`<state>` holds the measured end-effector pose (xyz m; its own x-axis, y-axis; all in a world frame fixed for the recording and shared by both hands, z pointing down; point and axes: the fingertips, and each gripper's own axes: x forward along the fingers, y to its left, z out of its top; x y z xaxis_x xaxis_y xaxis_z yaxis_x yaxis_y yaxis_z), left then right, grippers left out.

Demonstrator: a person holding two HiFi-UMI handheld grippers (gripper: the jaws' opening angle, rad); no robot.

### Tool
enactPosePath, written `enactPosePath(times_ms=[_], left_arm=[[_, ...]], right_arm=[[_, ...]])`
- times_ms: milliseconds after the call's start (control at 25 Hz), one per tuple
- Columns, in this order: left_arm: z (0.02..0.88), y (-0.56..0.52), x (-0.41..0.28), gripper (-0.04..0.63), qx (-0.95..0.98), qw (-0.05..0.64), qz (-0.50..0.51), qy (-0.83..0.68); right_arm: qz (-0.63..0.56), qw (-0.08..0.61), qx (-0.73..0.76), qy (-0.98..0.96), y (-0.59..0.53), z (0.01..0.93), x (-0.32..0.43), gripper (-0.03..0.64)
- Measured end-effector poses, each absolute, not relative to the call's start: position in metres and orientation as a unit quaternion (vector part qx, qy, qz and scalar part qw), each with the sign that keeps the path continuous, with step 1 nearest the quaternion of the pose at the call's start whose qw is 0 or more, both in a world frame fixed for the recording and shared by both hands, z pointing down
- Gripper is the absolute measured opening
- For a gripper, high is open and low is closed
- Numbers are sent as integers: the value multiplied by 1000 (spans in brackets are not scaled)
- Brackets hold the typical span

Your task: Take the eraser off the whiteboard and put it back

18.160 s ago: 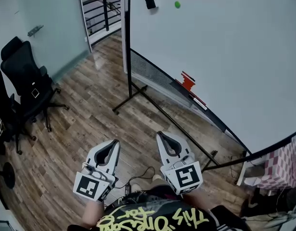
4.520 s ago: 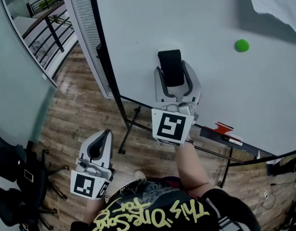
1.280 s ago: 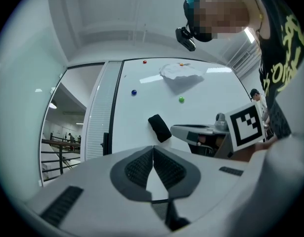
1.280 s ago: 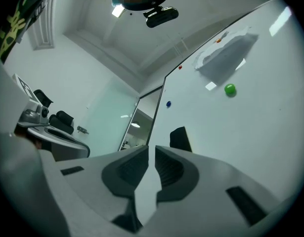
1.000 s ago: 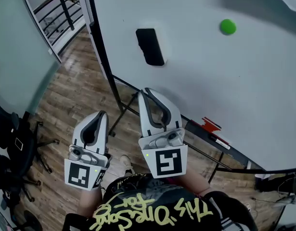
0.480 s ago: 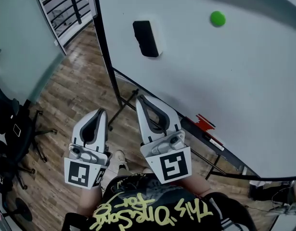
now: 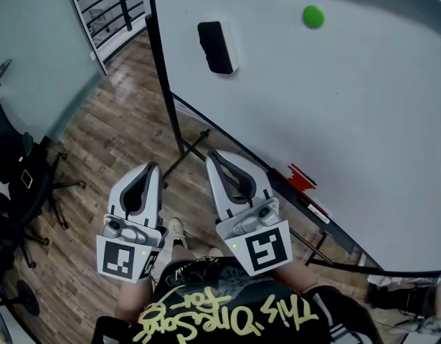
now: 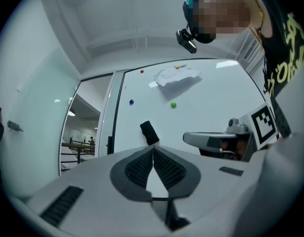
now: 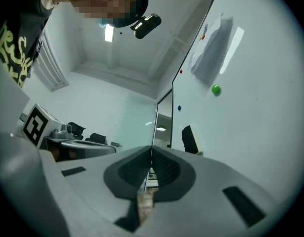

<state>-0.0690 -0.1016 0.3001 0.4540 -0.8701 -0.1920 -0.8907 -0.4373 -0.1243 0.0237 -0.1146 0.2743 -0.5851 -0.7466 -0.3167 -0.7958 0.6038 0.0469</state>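
Plainly, the eraser point(image 7: 217, 46) clings to the whiteboard point(image 7: 363, 106) — well apart from both claws. The left claw point(image 7: 150, 168) and right claw point(image 7: 214, 154) are each pressed together, empty.

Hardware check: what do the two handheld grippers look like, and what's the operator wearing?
Both the left gripper and right gripper are light grey plastic shells tapering to tongs lined with dark ribbed pads. Each carries a cube with black-and-white square markers at the rear. The person wears a black top with yellow lettering.
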Motion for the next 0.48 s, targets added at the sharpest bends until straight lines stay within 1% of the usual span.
enactPosePath(times_ms=[480], left_arm=[[304,-80,-61,8,-839,103,42,532]], right_arm=[[80,121,-408,902,-92,289,32,9]])
